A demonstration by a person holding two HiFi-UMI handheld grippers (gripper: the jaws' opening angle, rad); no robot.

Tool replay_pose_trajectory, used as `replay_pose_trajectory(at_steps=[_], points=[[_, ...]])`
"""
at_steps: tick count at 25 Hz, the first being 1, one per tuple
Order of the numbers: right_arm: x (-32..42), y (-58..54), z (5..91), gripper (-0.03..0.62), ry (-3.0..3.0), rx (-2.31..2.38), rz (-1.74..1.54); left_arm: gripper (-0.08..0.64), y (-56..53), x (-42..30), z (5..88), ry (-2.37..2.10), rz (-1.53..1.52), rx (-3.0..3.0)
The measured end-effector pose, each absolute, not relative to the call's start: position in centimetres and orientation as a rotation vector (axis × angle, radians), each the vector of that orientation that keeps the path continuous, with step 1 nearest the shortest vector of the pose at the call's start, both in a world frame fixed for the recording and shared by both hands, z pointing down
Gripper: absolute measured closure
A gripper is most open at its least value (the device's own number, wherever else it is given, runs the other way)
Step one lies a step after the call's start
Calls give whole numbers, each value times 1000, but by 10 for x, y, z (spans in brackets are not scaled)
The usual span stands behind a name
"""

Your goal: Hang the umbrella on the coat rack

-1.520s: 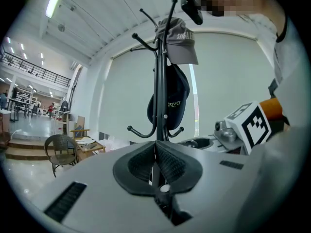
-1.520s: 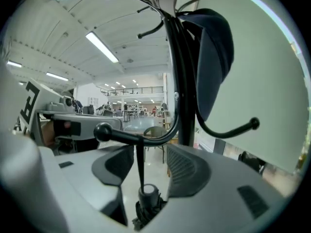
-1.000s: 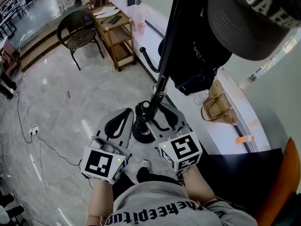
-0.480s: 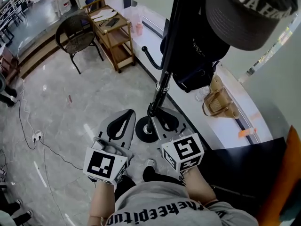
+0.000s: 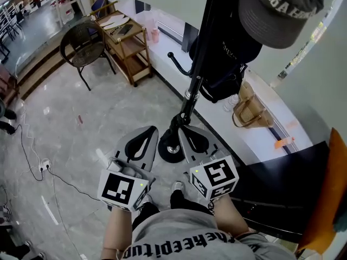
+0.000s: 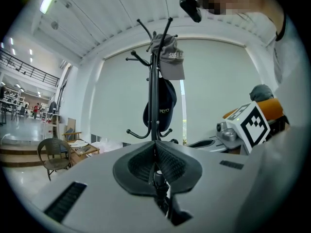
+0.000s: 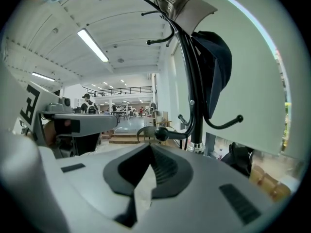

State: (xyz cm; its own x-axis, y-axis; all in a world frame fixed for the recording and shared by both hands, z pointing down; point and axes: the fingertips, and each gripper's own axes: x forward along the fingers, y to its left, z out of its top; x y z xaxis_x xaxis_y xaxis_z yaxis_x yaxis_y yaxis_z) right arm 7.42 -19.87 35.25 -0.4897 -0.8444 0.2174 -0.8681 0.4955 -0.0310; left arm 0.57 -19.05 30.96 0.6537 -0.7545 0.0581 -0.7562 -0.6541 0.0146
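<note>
Fingers [image 6: 138, 165] pressed together on left gripper [image 6: 155, 143], right gripper [image 7: 151, 145] likewise, both empty

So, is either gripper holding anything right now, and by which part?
Nothing is held: the left gripper and right gripper both have jaws shut, empty.

You work in bright, even light: the pale wall [image 6: 214, 91] behind the coat rack [image 6: 154, 115] glows, leaving it a dark silhouette, and ceiling strip lights [image 7: 92, 45] add glare. The glossy floor [image 5: 65, 123] shows soft reflections. Both gripper views bulge fisheye-style, with dark corners and a soft foreground.
</note>
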Motion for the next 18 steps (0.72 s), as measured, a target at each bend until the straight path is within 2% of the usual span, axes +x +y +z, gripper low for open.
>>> replay_pose_trajectory(at_steps=[18], points=[[41, -132, 309, 580, -2536, 1664, 91, 545, -145, -3, 295, -1022, 17, 2965]])
